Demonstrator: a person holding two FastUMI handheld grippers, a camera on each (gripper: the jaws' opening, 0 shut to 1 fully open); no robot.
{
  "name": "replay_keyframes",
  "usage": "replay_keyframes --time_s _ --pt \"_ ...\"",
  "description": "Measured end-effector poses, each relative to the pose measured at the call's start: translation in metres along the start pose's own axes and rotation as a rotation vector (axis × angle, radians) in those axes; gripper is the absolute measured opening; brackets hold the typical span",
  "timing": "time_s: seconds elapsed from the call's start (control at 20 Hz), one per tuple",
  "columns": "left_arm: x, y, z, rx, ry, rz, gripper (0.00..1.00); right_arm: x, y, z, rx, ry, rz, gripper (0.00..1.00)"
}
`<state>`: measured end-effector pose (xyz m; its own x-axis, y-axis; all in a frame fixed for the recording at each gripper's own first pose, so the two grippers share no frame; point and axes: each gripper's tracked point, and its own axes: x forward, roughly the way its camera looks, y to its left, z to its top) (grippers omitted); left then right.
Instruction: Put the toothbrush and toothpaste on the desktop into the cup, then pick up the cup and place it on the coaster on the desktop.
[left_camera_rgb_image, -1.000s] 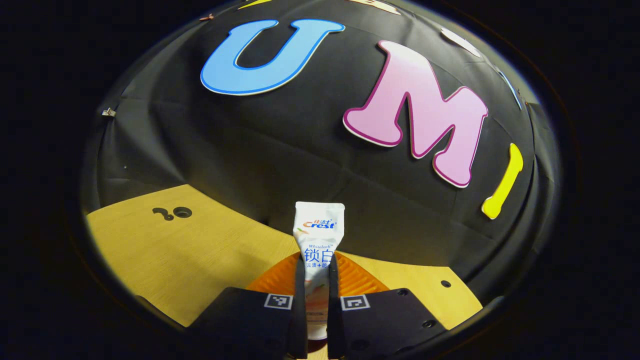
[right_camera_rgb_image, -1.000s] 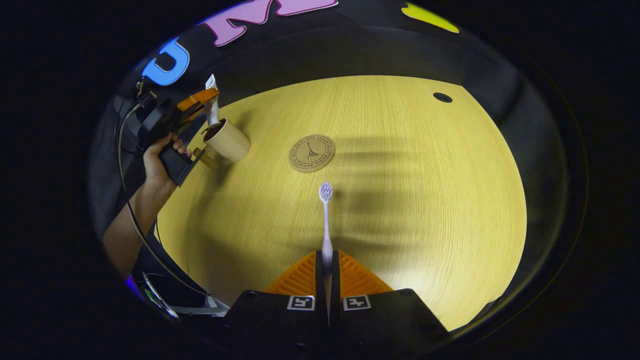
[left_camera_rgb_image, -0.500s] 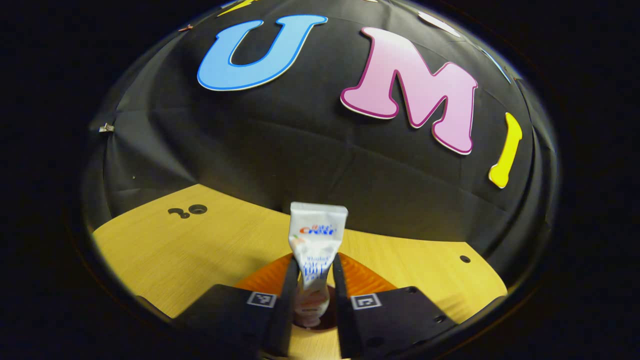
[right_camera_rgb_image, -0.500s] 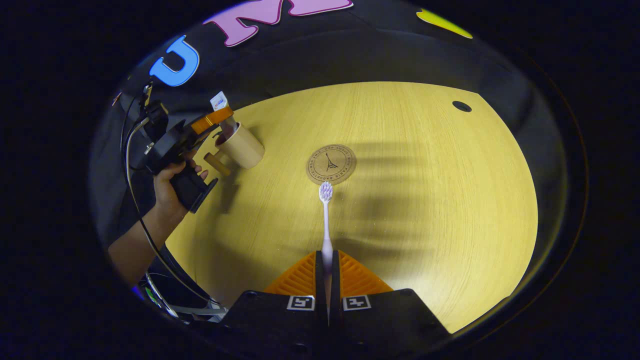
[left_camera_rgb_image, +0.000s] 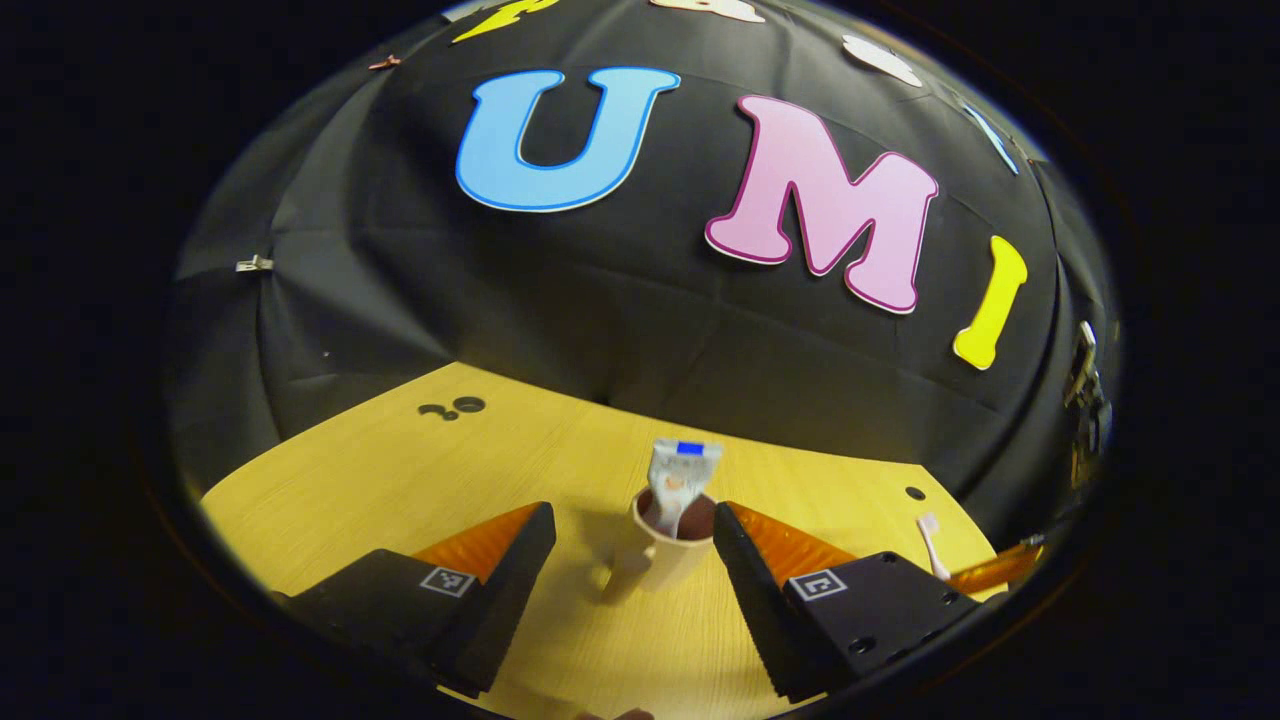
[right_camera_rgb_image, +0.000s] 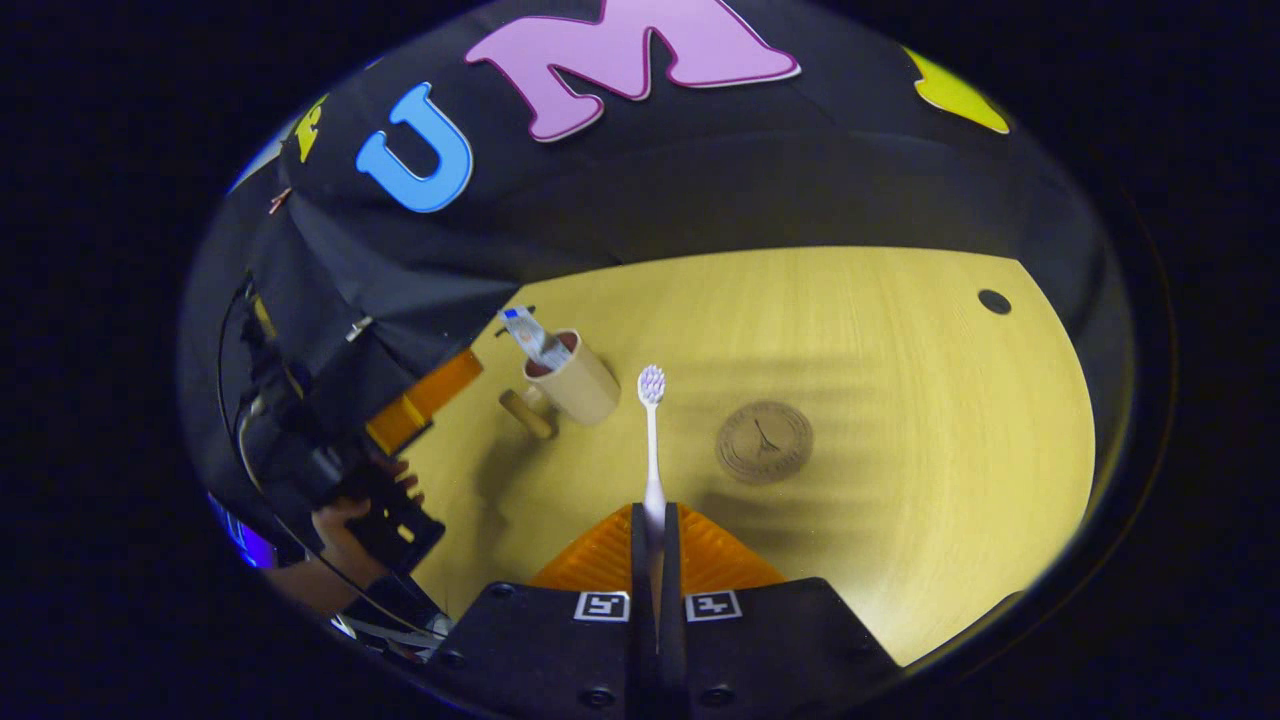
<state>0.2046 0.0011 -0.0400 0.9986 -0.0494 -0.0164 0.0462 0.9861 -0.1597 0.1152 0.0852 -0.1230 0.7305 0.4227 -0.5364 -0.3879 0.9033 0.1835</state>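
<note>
A beige cup (left_camera_rgb_image: 665, 560) with a side handle stands on the wooden desktop (left_camera_rgb_image: 400, 480), and the white toothpaste tube (left_camera_rgb_image: 680, 478) leans inside it. My left gripper (left_camera_rgb_image: 632, 520) is open wide just short of the cup, holding nothing. In the right gripper view my right gripper (right_camera_rgb_image: 652, 515) is shut on the white toothbrush (right_camera_rgb_image: 652, 450), whose bristle head points forward beside the cup (right_camera_rgb_image: 578, 385). The toothpaste (right_camera_rgb_image: 535, 340) sticks out of the cup there. The round brown coaster (right_camera_rgb_image: 765, 442) lies flat to the right of the brush. The left gripper (right_camera_rgb_image: 420, 405) hovers left of the cup.
A person's hand (right_camera_rgb_image: 340, 520) holds the left gripper at the left edge, with cables behind it. Small dark holes (right_camera_rgb_image: 994, 301) (left_camera_rgb_image: 455, 408) mark the desktop. The toothbrush head (left_camera_rgb_image: 930, 545) shows at the right edge of the left gripper view. Black cloth walls the back.
My left gripper opened, let go of the toothpaste into the cup and drew back. My right gripper carried the toothbrush toward the cup; the coaster now lies to its right.
</note>
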Motion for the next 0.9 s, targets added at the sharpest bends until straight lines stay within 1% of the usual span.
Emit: replay_keyframes --time_s 0.15,0.3,0.45,0.5,0.6,0.8,0.9 --pt "-0.036 0.007 -0.018 -0.033 0.036 0.017 0.98 0.02 0.024 0.028 -0.023 -0.055 0.045 0.06" --pt "-0.059 0.015 -0.034 -0.041 0.06 0.045 0.98 0.04 0.045 0.055 -0.047 -0.128 0.078 0.05" --pt "-0.068 0.03 -0.032 0.01 0.039 0.094 0.98 0.057 0.065 0.075 -0.031 -0.21 0.109 0.05" --pt "-0.07 0.032 -0.03 0.022 0.031 0.1 0.98 0.063 0.071 0.08 -0.029 -0.239 0.117 0.05" --pt "-0.072 0.038 -0.025 0.022 0.014 0.11 0.98 0.075 0.079 0.094 -0.026 -0.299 0.121 0.05" --pt "-0.075 0.049 -0.017 0.037 -0.034 0.136 0.98 0.1 0.09 0.117 0.018 -0.391 0.117 0.05" --pt "-0.074 0.052 -0.02 0.032 -0.034 0.141 0.97 0.113 0.092 0.128 0.013 -0.435 0.107 0.05"
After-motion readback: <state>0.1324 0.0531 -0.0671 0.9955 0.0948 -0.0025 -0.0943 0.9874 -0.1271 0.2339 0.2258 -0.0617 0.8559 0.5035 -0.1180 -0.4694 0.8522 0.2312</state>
